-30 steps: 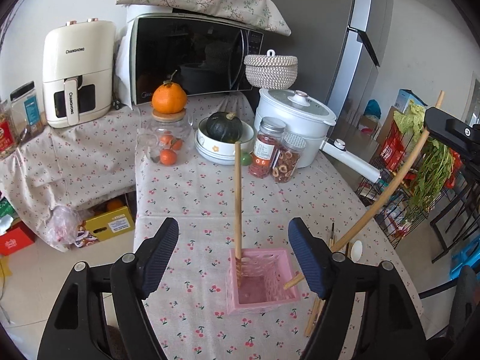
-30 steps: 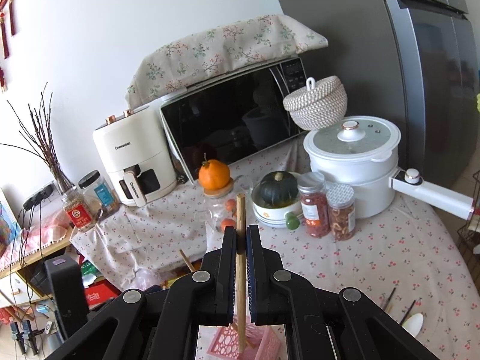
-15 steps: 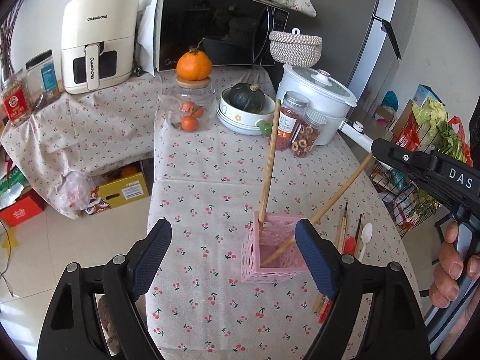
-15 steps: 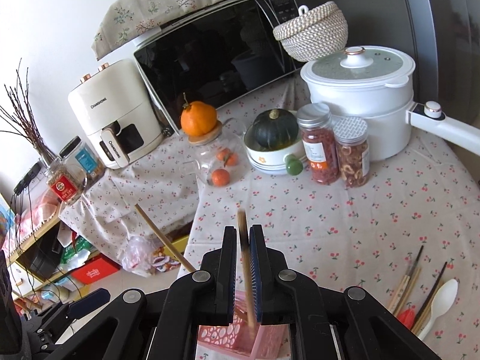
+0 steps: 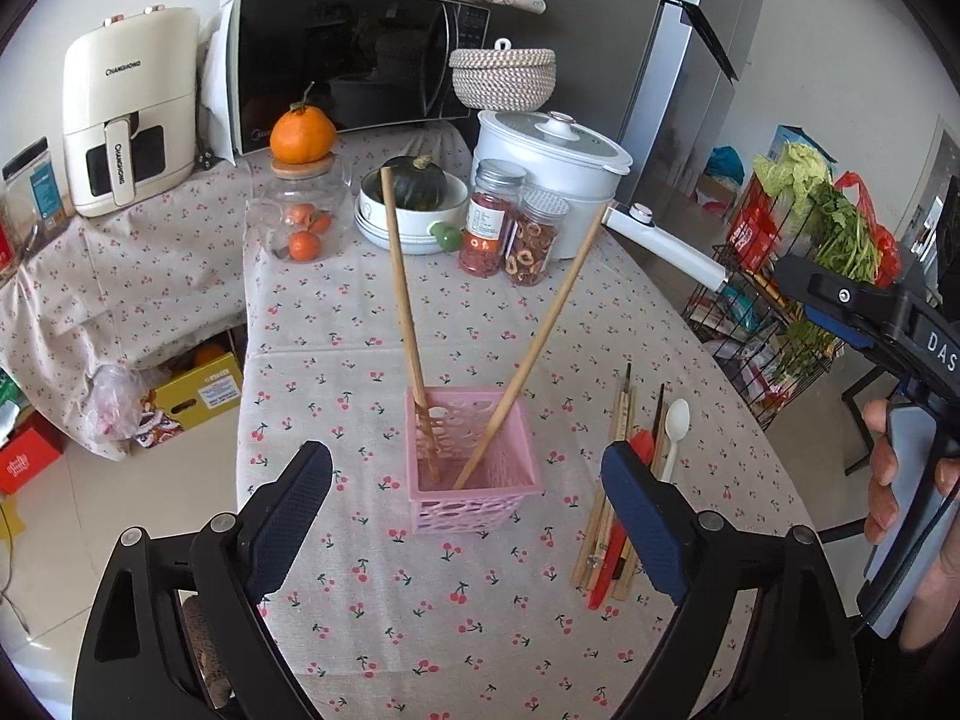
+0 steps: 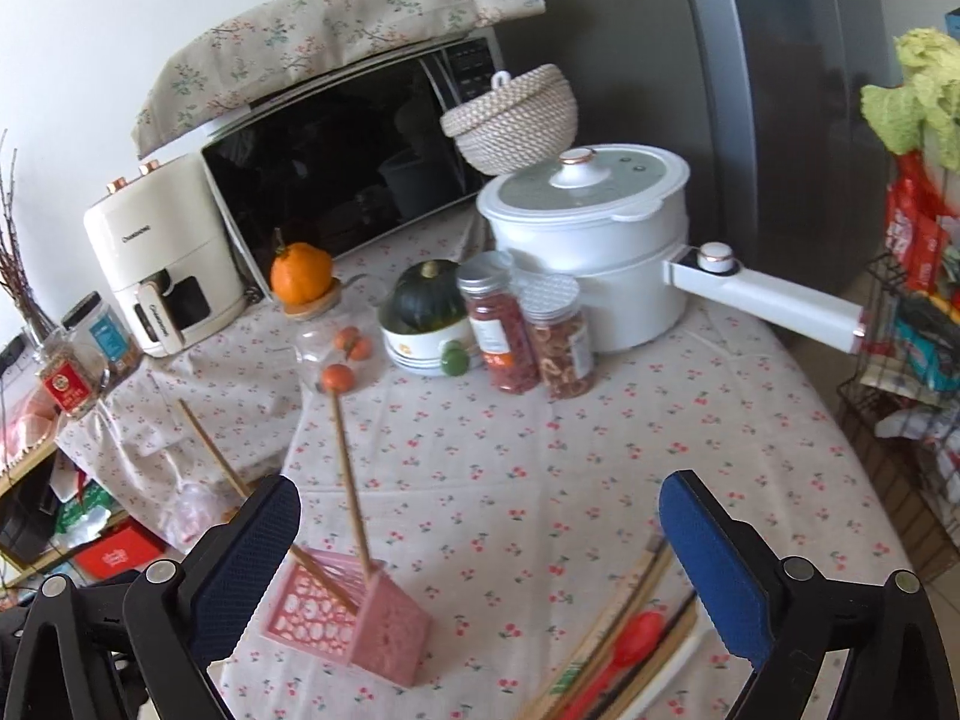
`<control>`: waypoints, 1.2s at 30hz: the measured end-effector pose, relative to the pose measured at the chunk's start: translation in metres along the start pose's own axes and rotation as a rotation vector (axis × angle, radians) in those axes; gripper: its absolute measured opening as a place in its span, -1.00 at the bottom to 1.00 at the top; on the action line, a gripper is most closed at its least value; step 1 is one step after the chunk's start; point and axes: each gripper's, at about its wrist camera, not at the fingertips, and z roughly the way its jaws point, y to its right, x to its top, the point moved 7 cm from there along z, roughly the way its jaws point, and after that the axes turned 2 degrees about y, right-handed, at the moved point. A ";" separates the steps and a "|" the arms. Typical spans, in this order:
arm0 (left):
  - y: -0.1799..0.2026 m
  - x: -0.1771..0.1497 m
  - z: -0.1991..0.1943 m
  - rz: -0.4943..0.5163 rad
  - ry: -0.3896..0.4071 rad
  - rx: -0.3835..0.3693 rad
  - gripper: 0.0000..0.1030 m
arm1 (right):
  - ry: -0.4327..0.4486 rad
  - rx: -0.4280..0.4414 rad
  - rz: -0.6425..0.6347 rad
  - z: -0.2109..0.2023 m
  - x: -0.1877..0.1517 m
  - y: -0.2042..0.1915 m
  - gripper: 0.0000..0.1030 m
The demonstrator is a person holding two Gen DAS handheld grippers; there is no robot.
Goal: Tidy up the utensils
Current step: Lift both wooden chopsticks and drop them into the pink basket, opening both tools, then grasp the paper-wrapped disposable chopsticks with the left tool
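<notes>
A pink basket (image 5: 474,480) stands on the cherry-print tablecloth (image 5: 372,360) with two wooden chopsticks leaning in it, one to the left (image 5: 405,300) and one to the right (image 5: 540,348). My left gripper (image 5: 462,456) hovers just in front of the basket, its jaws opening and gripping nothing. To the right lies a pile of chopsticks (image 5: 606,504) with a red spoon and a white spoon (image 5: 672,438). My right gripper (image 6: 480,486) is opening wide with nothing between its pads. The basket (image 6: 360,618) is at its lower left and the utensil pile (image 6: 624,648) at its lower right.
At the back of the table stand a white pot (image 5: 552,180) with a long handle, two jars (image 5: 510,234), a bowl with a squash (image 5: 414,204) and a glass jar of oranges (image 5: 303,222). A wire rack of vegetables (image 5: 810,252) stands off the right edge.
My right gripper let go of its chopstick, which now leans in the basket, then opened wide and dipped toward the utensil pile. My left gripper drew back slightly from the basket.
</notes>
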 end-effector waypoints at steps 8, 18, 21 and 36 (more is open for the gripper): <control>0.049 -0.017 0.016 0.107 -0.048 -0.020 0.82 | -0.085 -0.149 0.003 -0.004 -0.033 0.068 0.97; 0.105 -0.038 0.063 0.175 -0.198 -0.052 0.82 | -0.197 -0.234 0.063 -0.004 -0.054 0.126 0.97; 0.122 -0.038 0.079 0.226 -0.225 -0.042 0.82 | -0.227 -0.244 0.086 -0.001 -0.055 0.137 0.97; 0.157 -0.038 0.209 0.233 -0.437 -0.038 -0.62 | -0.336 -0.258 0.200 0.014 -0.068 0.178 0.97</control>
